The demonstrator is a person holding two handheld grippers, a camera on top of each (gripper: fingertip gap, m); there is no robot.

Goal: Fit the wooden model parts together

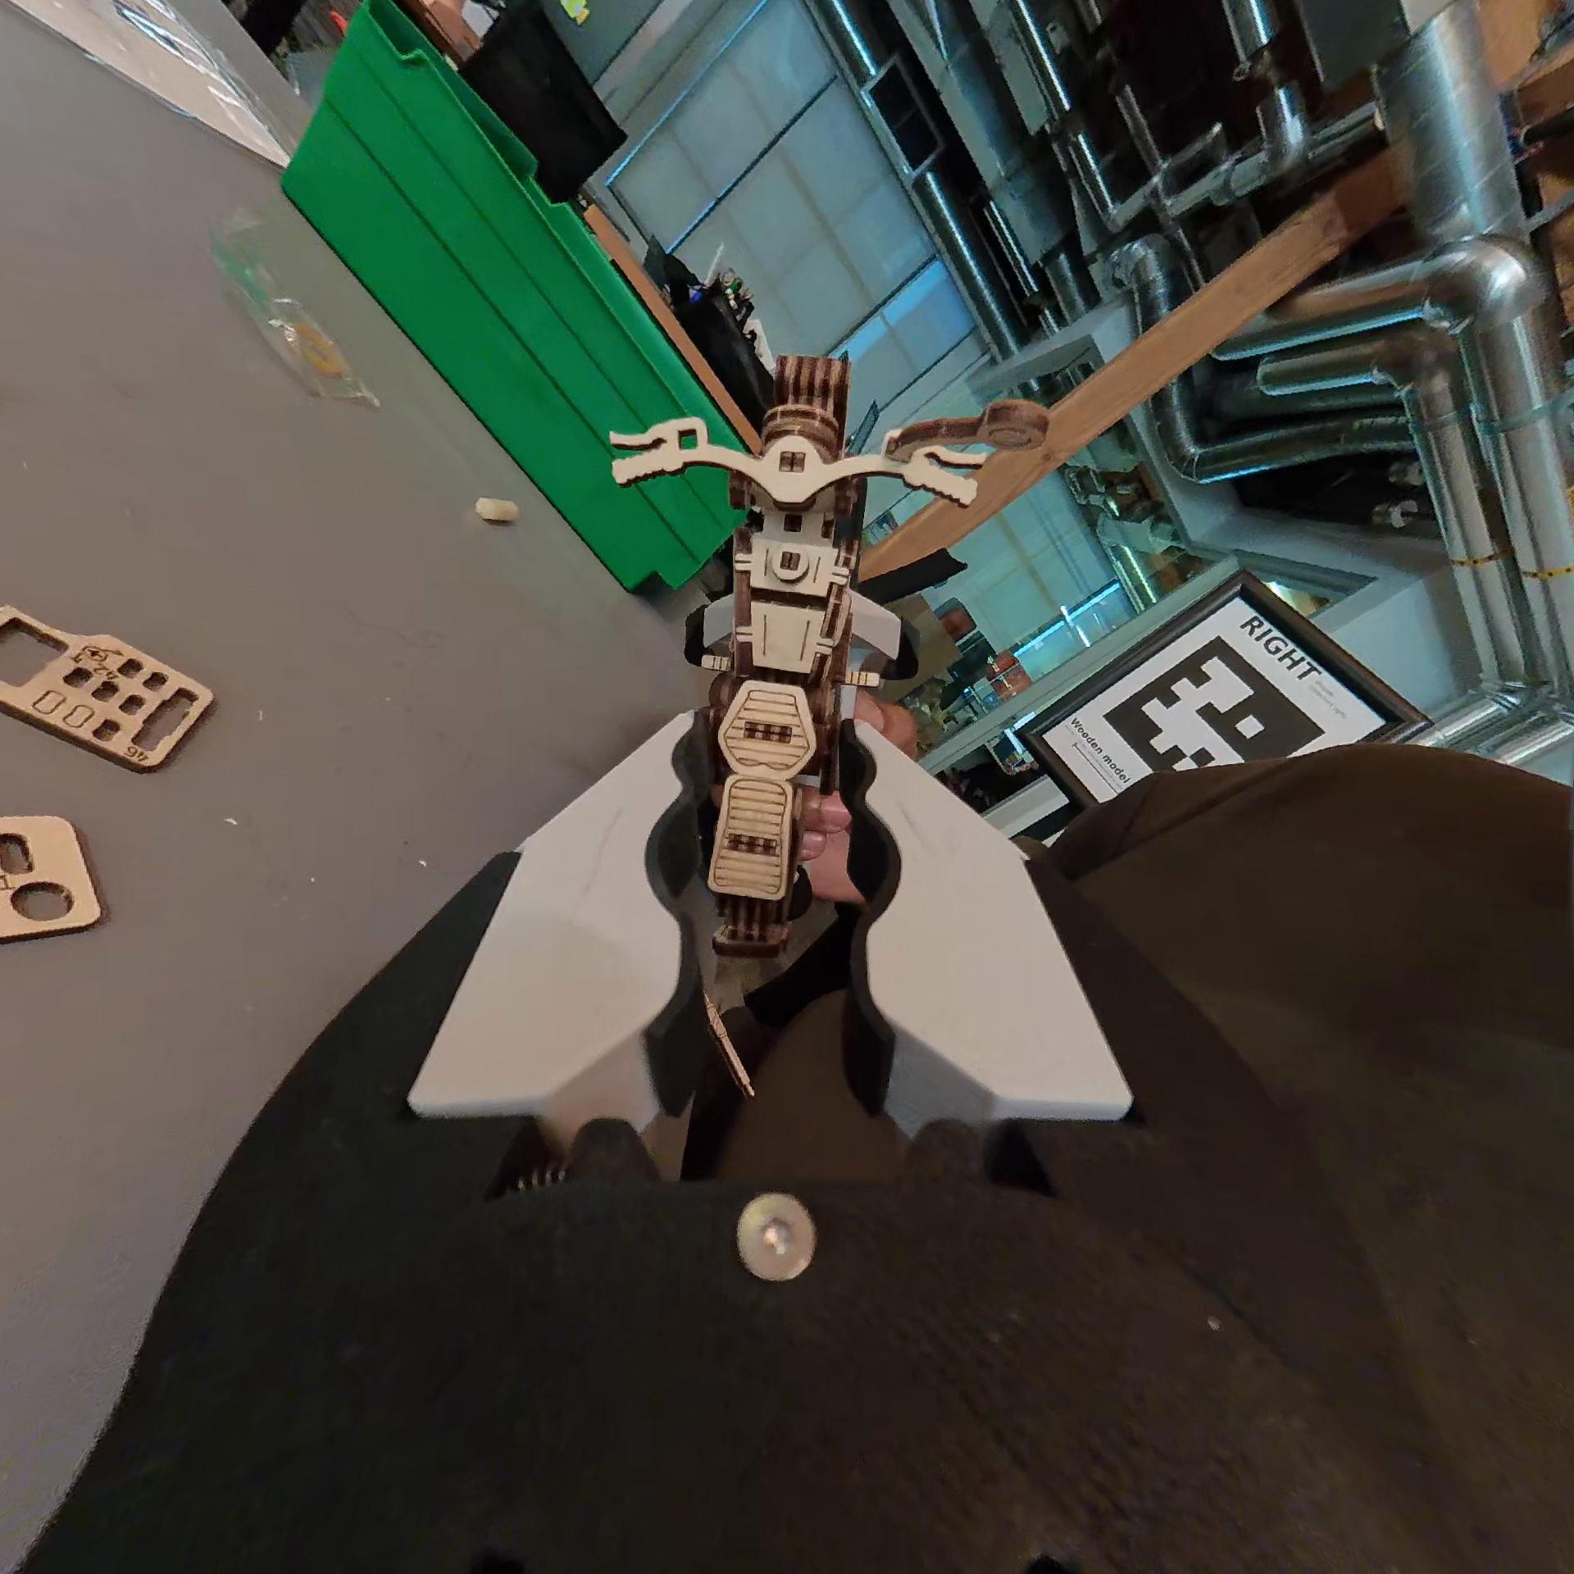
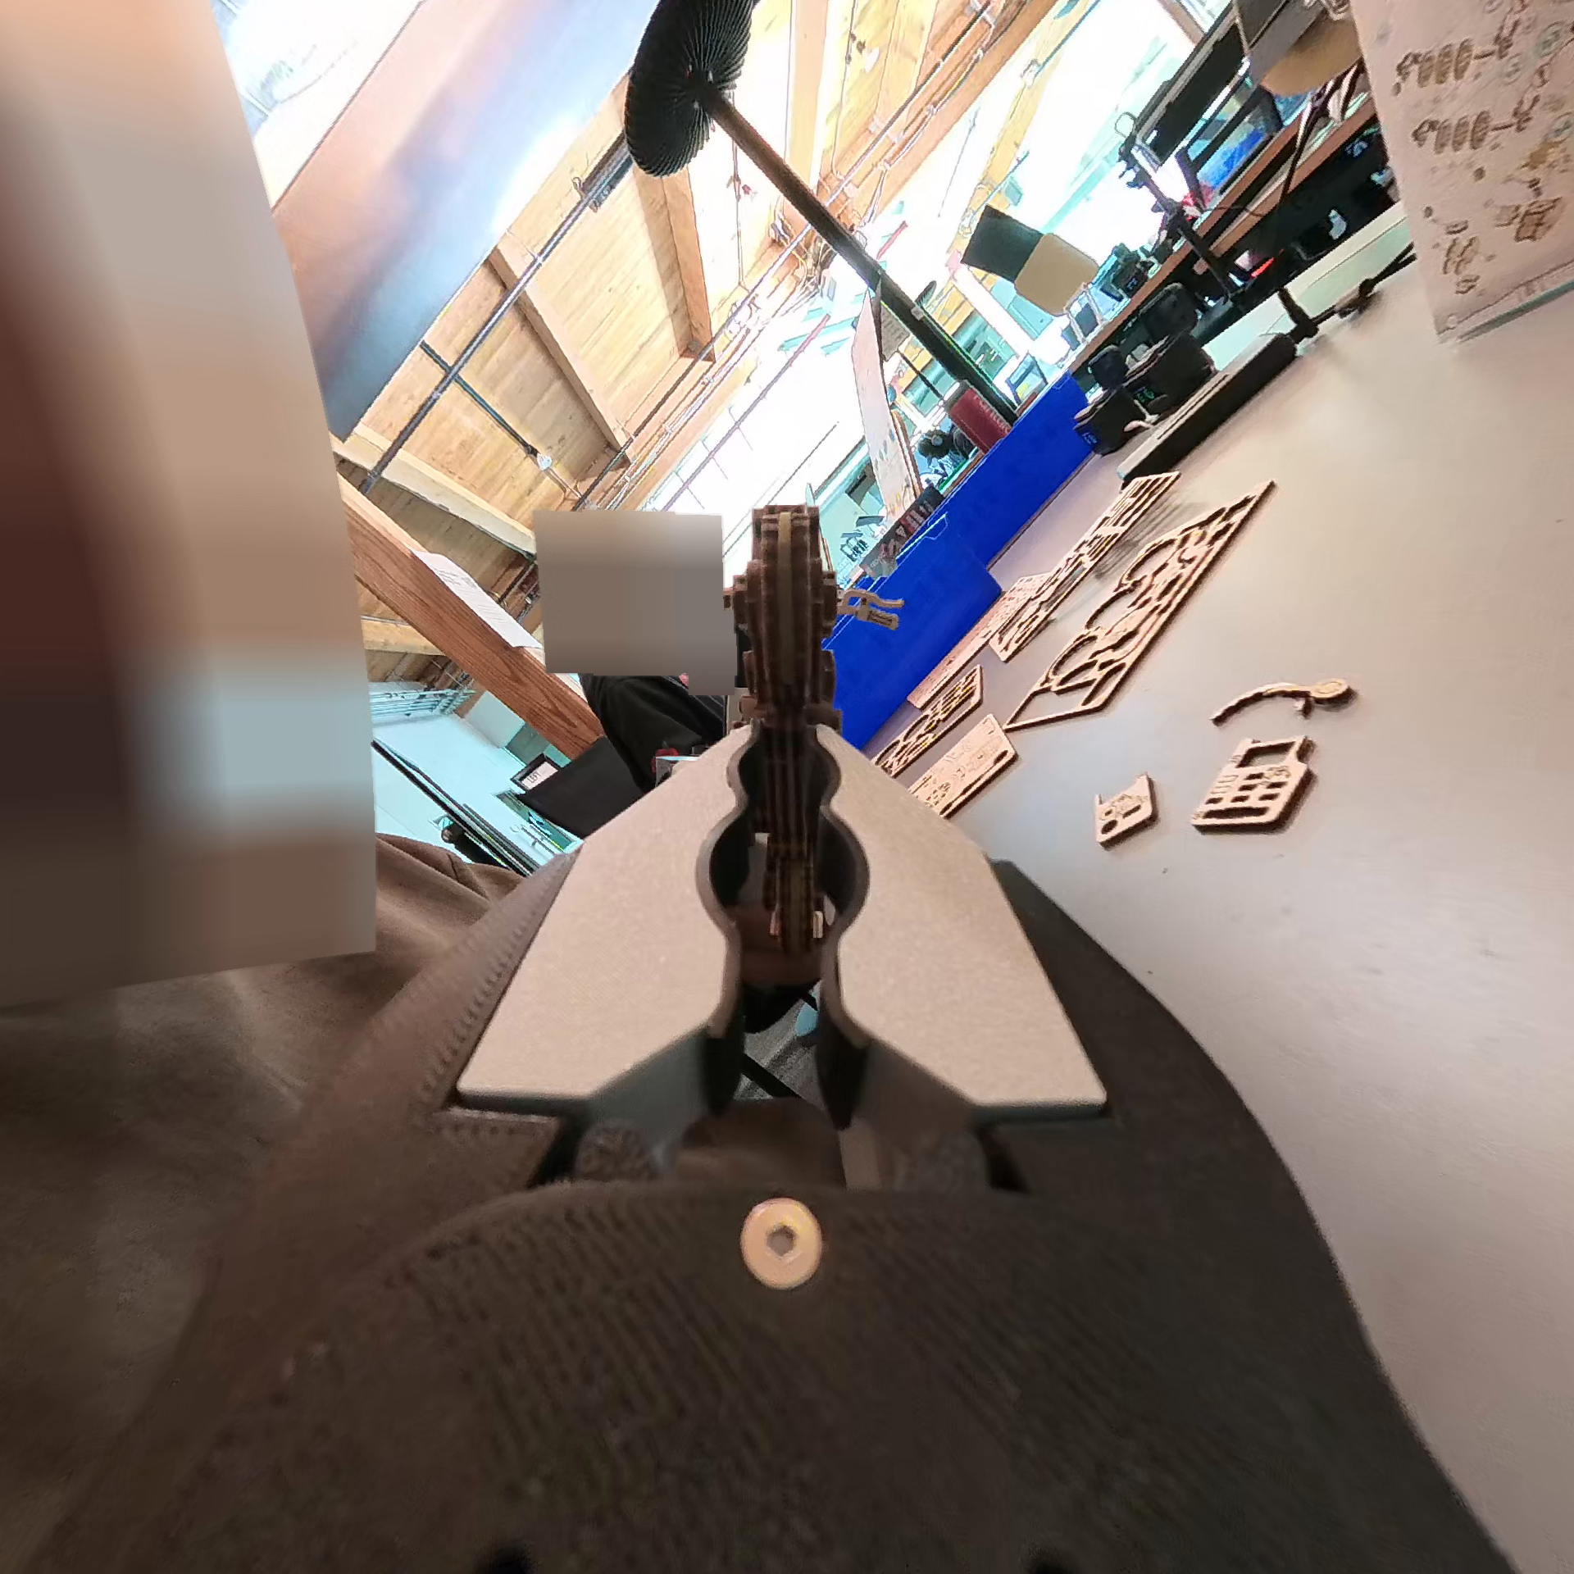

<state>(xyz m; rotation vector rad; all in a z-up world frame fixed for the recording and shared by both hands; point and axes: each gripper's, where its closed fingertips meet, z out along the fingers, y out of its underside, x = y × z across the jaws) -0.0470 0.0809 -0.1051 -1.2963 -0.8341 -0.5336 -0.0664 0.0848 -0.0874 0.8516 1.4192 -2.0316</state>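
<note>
A wooden motorcycle model [image 1: 788, 596] with pale handlebars [image 1: 801, 464] is held up in the air over the grey table [image 1: 255, 554]. My left gripper [image 1: 771, 749] is shut on the model's rear half, at the seat. The white fingers [image 1: 881, 634] of the right gripper flank the model's middle from behind. In the right wrist view my right gripper [image 2: 784, 749] is shut on the same model [image 2: 788, 613], seen edge-on, with one handlebar end [image 2: 869, 609] sticking out to the right. A hand [image 1: 830, 822] shows behind the model.
A green bin [image 1: 477, 255] and punched wooden offcuts [image 1: 102, 690] lie on the table at left, with a small white piece [image 1: 496, 509]. A blue bin [image 2: 928, 596], wooden part sheets [image 2: 1133, 596] and loose pieces [image 2: 1252, 784] lie at right. A framed marker sign [image 1: 1218, 715] stands nearby. My left and right fingertips are right by each other.
</note>
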